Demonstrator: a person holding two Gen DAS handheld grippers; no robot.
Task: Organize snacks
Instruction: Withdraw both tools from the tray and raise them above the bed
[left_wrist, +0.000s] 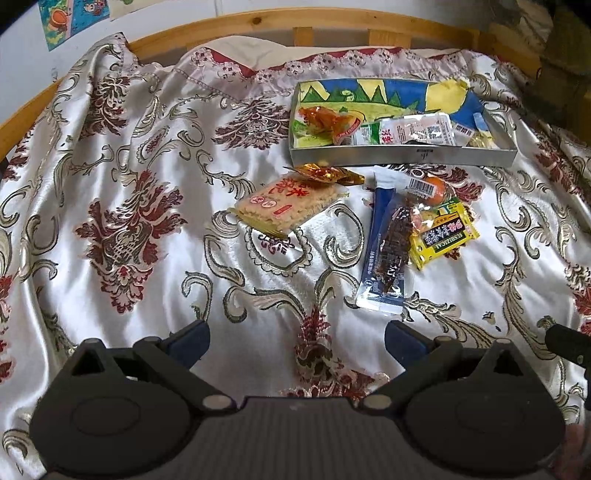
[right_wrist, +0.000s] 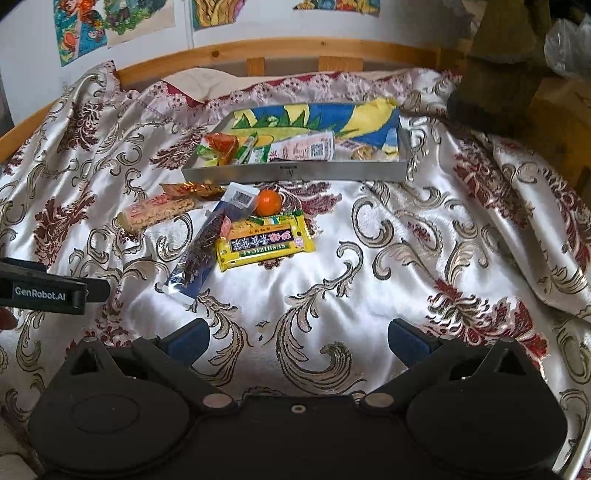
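A glossy satin bedspread (right_wrist: 369, 258), white with dark red damask flowers and tan scrolls, lies rumpled over a bed with a pine rail (right_wrist: 258, 48). Bright children's drawings (right_wrist: 81, 29) are stuck to the white wall behind.

Toward the far edge of the bedspread sits a shallow grey metal tray (right_wrist: 295, 172), lined with a painted blue, yellow and green picture and already holding several crinkly packets. Just in front of it the loose snacks cluster: a flat rice cracker pack (left_wrist: 286, 207), a gold foil sweet (left_wrist: 325, 173), a long blue sachet (left_wrist: 380, 243) with a dark wrapped strip lying on it, a yellow packet (right_wrist: 264, 243), and a small round orange (right_wrist: 268, 202).

The left gripper (left_wrist: 297, 341) and the right gripper (right_wrist: 298, 338) both hover over bare satin near the front edge, blue-padded tongs spread wide, pinching nothing.
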